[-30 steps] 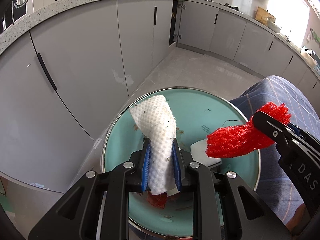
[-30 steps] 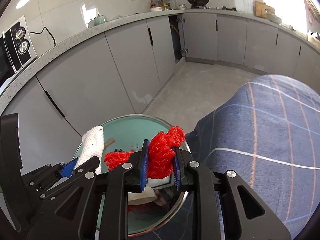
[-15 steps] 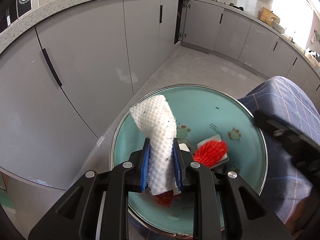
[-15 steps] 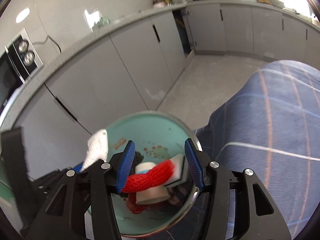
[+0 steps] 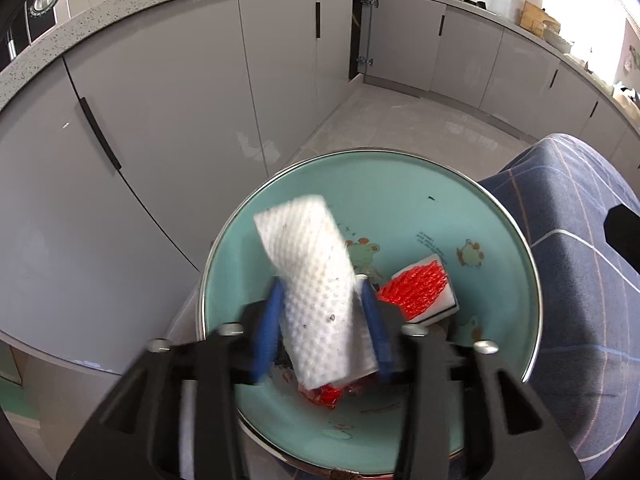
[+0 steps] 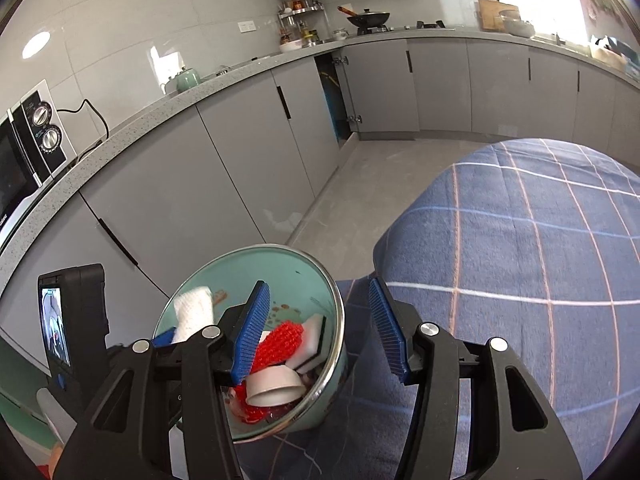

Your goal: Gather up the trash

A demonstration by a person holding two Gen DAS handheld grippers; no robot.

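Note:
A teal metal bowl (image 5: 400, 184) stands at the edge of the blue checked tablecloth (image 6: 520, 240); it also shows in the right wrist view (image 6: 296, 276). In it lie a red foam net (image 5: 416, 288) on a white sponge (image 5: 450, 304), a white cup (image 6: 276, 388) and other red scraps. My left gripper (image 5: 322, 320) is over the bowl with its jaws parted, and a soiled white paper towel (image 5: 316, 280) sits loosely between them, blurred. My right gripper (image 6: 320, 328) is open and empty, above the bowl's right rim.
Grey kitchen cabinets (image 5: 180, 112) under a speckled counter curve behind the bowl. A microwave (image 6: 28, 152) stands on the counter at left. The grey floor (image 6: 360, 184) lies beyond the table edge. A wok and spice rack are far back.
My right gripper opened, dropped the red foam net into the bowl and drew back up and right. My left gripper's jaws have spread around the paper towel, which is tilting.

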